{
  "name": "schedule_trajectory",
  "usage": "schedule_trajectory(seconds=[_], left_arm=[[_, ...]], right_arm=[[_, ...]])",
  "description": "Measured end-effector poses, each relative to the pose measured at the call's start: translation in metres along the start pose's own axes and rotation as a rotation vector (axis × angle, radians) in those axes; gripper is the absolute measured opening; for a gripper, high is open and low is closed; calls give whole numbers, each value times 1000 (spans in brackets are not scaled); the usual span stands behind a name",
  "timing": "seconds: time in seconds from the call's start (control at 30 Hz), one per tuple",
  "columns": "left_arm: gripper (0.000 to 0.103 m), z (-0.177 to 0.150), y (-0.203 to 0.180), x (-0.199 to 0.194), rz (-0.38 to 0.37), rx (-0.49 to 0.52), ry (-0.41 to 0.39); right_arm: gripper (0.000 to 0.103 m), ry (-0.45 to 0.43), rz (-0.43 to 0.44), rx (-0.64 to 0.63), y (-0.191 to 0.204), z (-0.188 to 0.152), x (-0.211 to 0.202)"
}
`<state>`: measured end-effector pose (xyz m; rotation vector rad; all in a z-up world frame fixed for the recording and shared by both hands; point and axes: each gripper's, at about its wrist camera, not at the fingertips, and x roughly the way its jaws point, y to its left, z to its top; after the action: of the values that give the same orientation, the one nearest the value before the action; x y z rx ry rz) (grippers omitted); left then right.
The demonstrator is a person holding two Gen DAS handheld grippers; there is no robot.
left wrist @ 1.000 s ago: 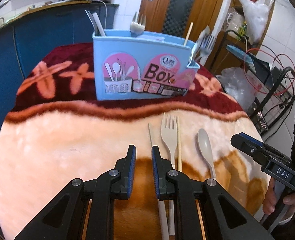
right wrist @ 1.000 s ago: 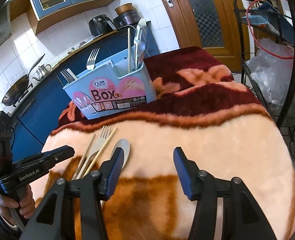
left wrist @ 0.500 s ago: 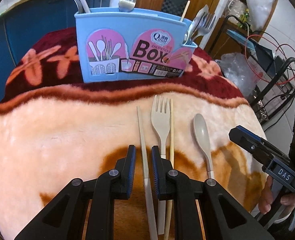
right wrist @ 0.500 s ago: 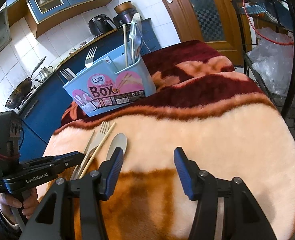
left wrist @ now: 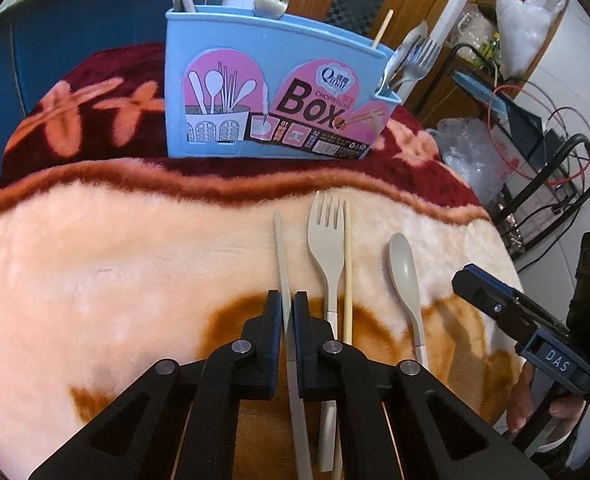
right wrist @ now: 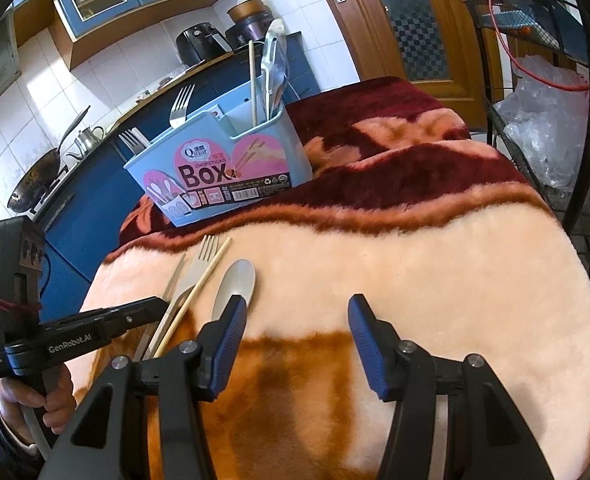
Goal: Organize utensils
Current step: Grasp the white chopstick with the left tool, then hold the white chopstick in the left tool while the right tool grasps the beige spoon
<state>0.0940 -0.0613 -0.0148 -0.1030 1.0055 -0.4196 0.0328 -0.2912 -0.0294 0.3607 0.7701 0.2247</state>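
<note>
Left tool (left wrist: 288,307) is pinched down on the flat beige stick/knife thing (left wrist: 280,248), the leftmost of the four loose utensils lying on the fuzzy blanket (left wrist: 95,260) on the counter, a bit in front of the blue "Box" caddy (left wrist: 271,84). Right next to it, also in front of the caddy: beige fork (left wrist: 327,240), a wooden chopstick (left wrist: 347,264) touching the fork's right side, then the beige spoon (left wrist: 405,268) further right. Right tool (right wrist: 297,320) hangs halfway open w/ nothing in it, over bare blanket just right of the spoon bowl. What could go wrong imo: the grip is well down the stick toward the handle end, so the long front part can droop or swivel in the pads when lifted, and then it won't line up w/ a caddy slot. It's thin and flat too, so it could slip out sideways. Also the right pad sits rly close to the fork handle, so a sloppy lift might drag the fork + chopstick along. Caddy already has metal forks and spoons sticking up, so the tip could snag on those going in. Vs a sec ago: left tool was open a crack and empty, w/ the stick just off to its right and the caddy further off; since then it came in over the stick and the jaws closed on it. Right tool basically hasn't budged.
</note>
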Motion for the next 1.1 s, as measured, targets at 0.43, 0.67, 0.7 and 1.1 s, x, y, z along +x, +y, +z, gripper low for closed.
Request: schedule_trajectory(seconds=[0.43,0.67,0.7,1.1], left_arm=[[4,-5,23,-50,-38,-53,-200],[4,-11,37,-63,-33,-79,-254],[4,-12,39,-64,-31,-78,-260],[4,-23,50,-71,-41,-76,-318]], right_arm=[[62,82,-62,-107,33,0,5],[62,157,-70,-226,68,-5,10],[62,168,-68,-236,72,-6,11],[63,281,-97,-216,84,-11,32]])
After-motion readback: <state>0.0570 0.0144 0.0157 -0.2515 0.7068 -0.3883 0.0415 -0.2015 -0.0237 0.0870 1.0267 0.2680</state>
